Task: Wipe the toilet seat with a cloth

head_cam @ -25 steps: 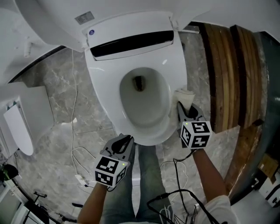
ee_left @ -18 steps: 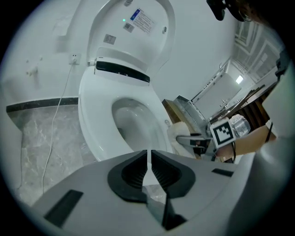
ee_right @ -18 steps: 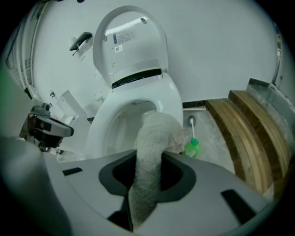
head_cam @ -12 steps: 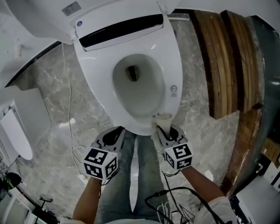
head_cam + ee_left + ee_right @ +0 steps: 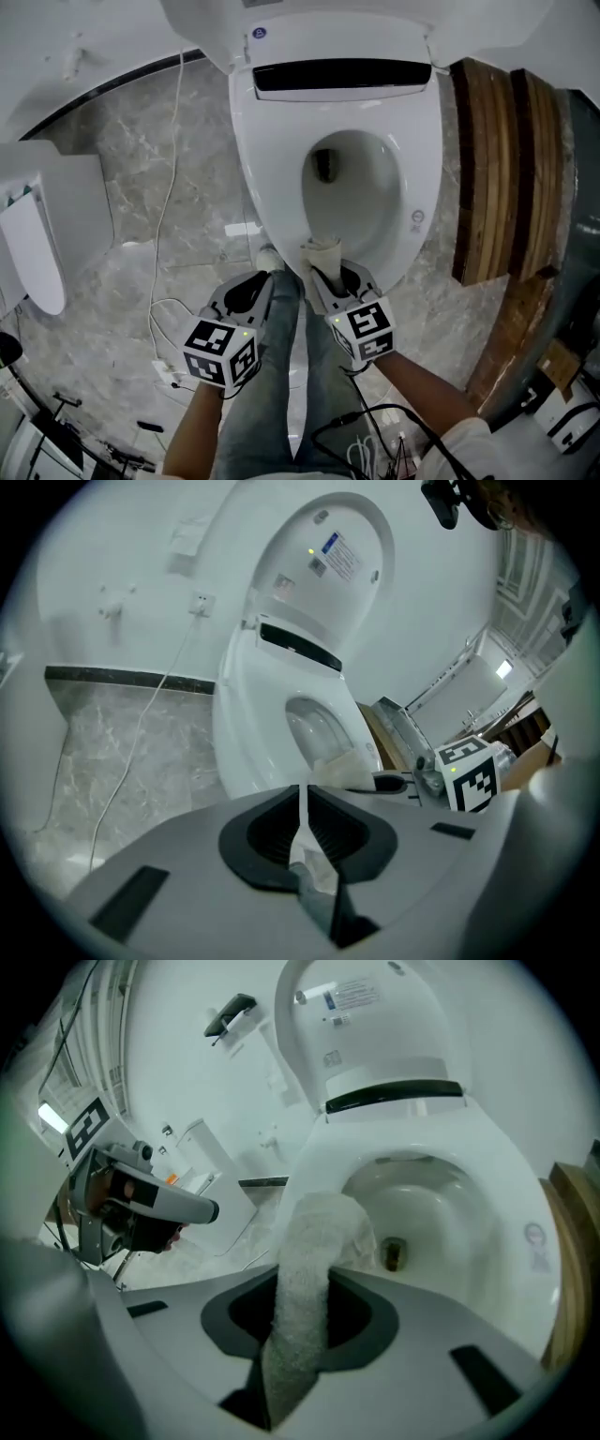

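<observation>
Head view: both my forearms reached forward and down, the right gripper (image 5: 328,274) holding the cloth (image 5: 322,251) on the front rim of the toilet seat (image 5: 427,159), and the left gripper (image 5: 253,289) just beside it, off the seat. Left gripper view: its jaws stood together, gripping nothing. Right gripper view: the jaws were clamped on the cloth, whose free end lay on the seat's front edge.

The floor (image 5: 112,197) is grey marble with pale veins. A thin white cable (image 5: 167,178) runs over it from a wall socket (image 5: 200,602) down to a small white adapter (image 5: 171,375). At the right lie dark wooden slats (image 5: 487,169), side by side. At the left edge stands a white box-shaped unit (image 5: 56,202); what it is, I cannot tell. Black cables (image 5: 361,436) hang in loops at the bottom of the head view.
</observation>
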